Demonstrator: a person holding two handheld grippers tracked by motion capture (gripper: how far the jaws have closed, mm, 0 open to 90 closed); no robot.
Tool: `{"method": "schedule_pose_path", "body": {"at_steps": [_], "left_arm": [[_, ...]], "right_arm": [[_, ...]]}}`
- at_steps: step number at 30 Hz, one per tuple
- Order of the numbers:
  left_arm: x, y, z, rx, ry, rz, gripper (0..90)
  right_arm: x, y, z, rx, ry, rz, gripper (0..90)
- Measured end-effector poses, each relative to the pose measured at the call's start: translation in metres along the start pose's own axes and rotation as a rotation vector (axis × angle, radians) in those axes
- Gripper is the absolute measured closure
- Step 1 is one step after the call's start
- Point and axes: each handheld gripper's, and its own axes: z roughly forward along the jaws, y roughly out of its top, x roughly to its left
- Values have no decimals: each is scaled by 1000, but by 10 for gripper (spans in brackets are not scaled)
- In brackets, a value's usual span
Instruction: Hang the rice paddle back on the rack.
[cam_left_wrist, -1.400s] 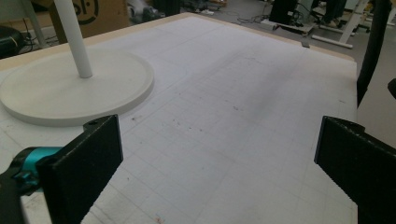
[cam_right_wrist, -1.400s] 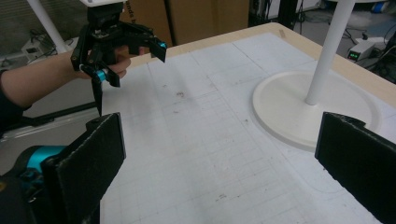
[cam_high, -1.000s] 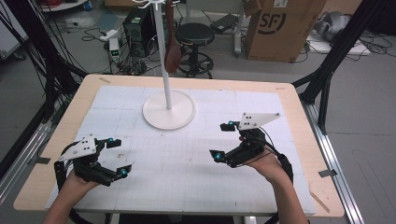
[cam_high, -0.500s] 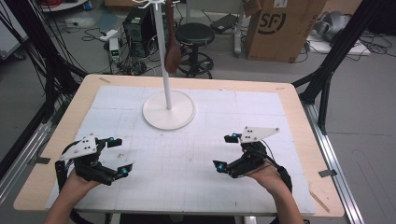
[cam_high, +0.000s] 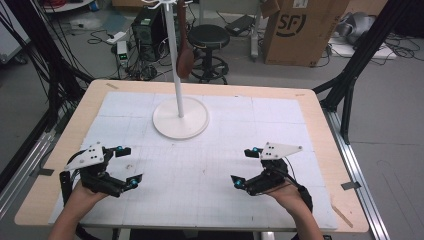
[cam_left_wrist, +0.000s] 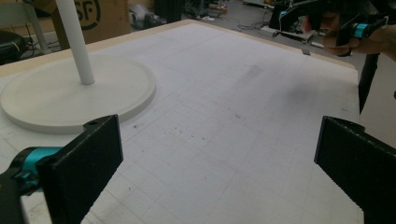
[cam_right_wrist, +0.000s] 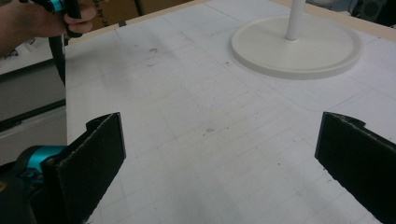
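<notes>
The table has a pale, matt wooden top, bare along its edges. Over most of it lies a white gridded mat, matt and paper-like, faintly smudged and speckled toward the middle. The white stand near the far edge looks like smooth painted metal or plastic with a soft sheen on its round base. The left gripper and the right gripper carry matt black jaws with rough-looking faces, glossy teal fittings and smooth grey plates.
</notes>
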Motion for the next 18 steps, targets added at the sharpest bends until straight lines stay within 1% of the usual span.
{"method": "schedule_pose_path", "body": {"at_steps": [11, 14, 15, 18], "left_arm": [[-1, 1, 2, -5, -9, 6, 17], [-1, 1, 3, -4, -7, 9, 17], [-1, 1, 3, -5, -7, 10, 17], [-1, 1, 2, -8, -7, 6, 17]], "right_arm": [[5, -5, -3, 10, -14, 8, 6], [5, -6, -3, 1, -22, 3, 5], [5, -7, -4, 1, -21, 10, 5], [5, -7, -5, -3, -27, 9, 6]]}}
